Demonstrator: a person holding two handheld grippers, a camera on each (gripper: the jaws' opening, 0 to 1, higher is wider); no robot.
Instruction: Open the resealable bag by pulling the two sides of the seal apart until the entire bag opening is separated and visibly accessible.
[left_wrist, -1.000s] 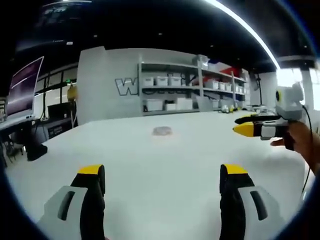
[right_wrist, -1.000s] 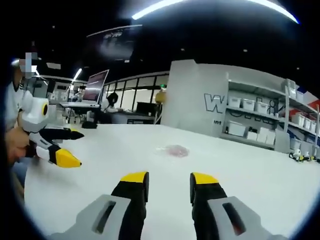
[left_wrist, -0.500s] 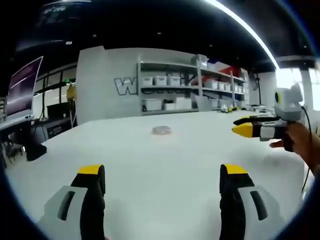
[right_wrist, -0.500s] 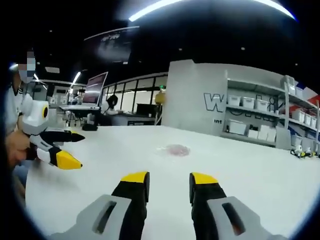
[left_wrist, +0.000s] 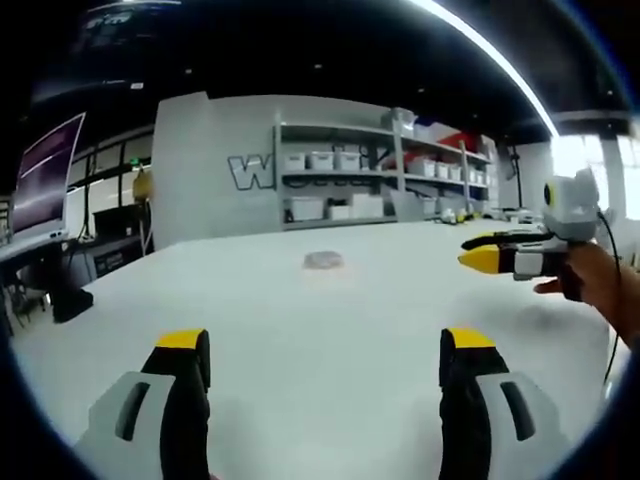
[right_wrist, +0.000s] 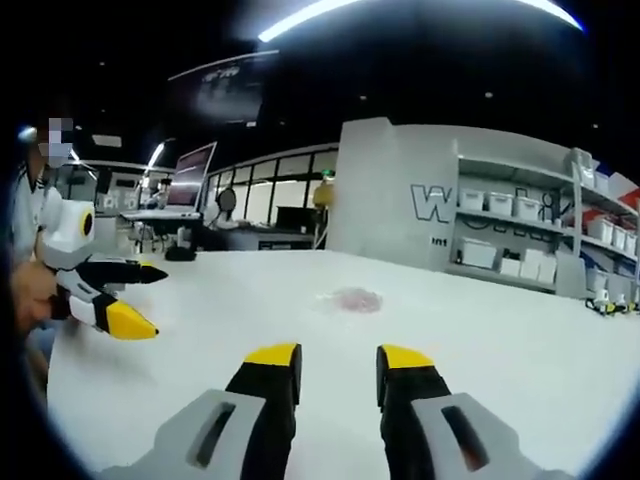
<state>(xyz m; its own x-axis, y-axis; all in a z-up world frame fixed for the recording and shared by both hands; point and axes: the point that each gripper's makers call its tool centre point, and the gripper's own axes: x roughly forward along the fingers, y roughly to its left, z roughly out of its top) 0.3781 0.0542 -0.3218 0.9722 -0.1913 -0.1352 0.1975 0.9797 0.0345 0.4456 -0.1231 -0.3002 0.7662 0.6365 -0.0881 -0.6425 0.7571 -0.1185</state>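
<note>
Left gripper view: left claw (left_wrist: 325, 350) hovering wide open, unchanged; small clear resealable plastic bag (left_wrist: 323, 261) lying mid white bench (left_wrist: 300, 320), far off.

Right gripper view: right claw (right_wrist: 338, 360) narrowing slightly vs earlier, jaws apart, empty; bag (right_wrist: 352, 299) ahead; left claw (right_wrist: 140, 300) spread at left.

The table (left_wrist: 320, 330) is plain white, with no pattern on it. The resealable bag (left_wrist: 323, 261) lying on it is clear with a faint pinkish-grey tint. The left gripper (left_wrist: 325, 365) has black jaws capped with yellow tips and light grey bodies bearing dark slots; the right gripper (right_wrist: 335, 375) has the same black, yellow and grey scheme. Seen from the side in the right gripper view, the left gripper's shell is white with a yellow ring. The back wall (right_wrist: 385, 200) is pale grey with large white, dark-outlined lettering. The shelves (left_wrist: 380, 180) are grey and carry white bins. The ceiling (left_wrist: 300, 50) is black, crossed by a bright white light strip (left_wrist: 480, 55).
</note>
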